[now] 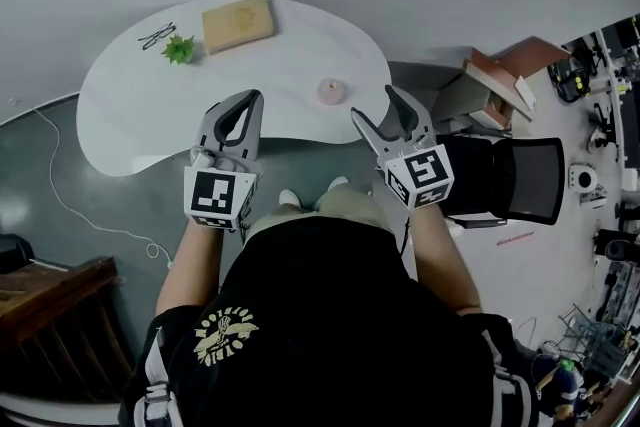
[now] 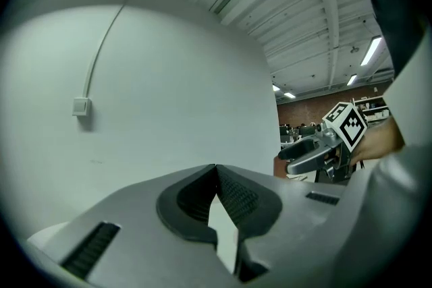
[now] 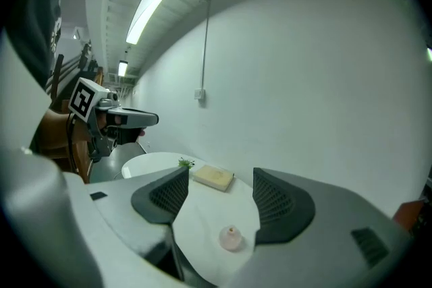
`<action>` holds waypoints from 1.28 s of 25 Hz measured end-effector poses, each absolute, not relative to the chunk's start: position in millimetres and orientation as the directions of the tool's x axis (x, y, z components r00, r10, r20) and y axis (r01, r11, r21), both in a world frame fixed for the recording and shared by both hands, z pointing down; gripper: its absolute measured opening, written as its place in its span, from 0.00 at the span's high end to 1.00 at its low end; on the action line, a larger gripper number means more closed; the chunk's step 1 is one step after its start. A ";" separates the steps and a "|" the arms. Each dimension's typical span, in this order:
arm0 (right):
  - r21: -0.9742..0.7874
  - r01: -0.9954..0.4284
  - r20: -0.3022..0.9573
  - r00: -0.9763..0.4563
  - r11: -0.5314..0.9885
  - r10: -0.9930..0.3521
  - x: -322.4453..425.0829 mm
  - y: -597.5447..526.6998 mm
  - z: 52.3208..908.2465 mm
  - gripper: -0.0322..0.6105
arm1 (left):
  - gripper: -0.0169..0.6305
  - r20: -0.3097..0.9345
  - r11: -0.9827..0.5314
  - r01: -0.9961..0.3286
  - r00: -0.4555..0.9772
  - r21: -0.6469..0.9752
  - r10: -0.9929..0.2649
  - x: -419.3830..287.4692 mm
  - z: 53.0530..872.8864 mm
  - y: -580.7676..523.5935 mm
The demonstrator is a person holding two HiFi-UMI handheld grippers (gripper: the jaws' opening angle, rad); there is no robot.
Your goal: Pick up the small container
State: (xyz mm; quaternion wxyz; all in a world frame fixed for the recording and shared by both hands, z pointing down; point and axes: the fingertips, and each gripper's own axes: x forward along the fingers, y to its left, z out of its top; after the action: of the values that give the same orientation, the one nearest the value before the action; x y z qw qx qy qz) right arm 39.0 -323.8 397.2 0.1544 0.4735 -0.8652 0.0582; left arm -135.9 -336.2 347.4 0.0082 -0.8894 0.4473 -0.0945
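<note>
- Bright, even light is given by ceiling tubes (image 3: 150, 7), at ten o'clock in the right gripper view.
- Both gripper views are bent and darkened at the rims.
- The left gripper (image 2: 216, 172) is rendered slightly soft.

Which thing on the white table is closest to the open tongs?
The small pink container, just ahead of the open right tongs. The tan block, green plant and glasses all lie farther back, toward the left.

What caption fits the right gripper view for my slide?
Open right claw hovers short of the pink container on the white table; tan block and plant lie beyond.
</note>
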 end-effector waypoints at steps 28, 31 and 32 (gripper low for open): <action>-0.053 -0.537 0.588 -0.698 0.842 -0.409 24.9 -442.3 689.5 0.53 | 0.94 0.335 -0.504 -0.863 0.473 -0.009 -0.815 -72.0 500.8 -473.5; -0.052 -0.529 0.580 -0.706 0.847 -0.406 22.6 -444.7 698.6 0.56 | 0.94 0.354 -0.490 -0.872 0.458 -0.001 -0.815 -75.8 515.6 -474.6; -0.054 -0.529 0.571 -0.712 0.847 -0.408 22.3 -444.5 699.1 0.56 | 0.94 0.360 -0.487 -0.874 0.454 0.001 -0.815 -76.4 519.5 -475.0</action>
State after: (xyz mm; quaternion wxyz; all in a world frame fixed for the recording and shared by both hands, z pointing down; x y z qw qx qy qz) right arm 22.3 -444.5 699.1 0.2807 0.2550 -0.9190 0.1074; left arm -76.4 -475.0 519.5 -0.0931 -0.8477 0.4980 -0.1574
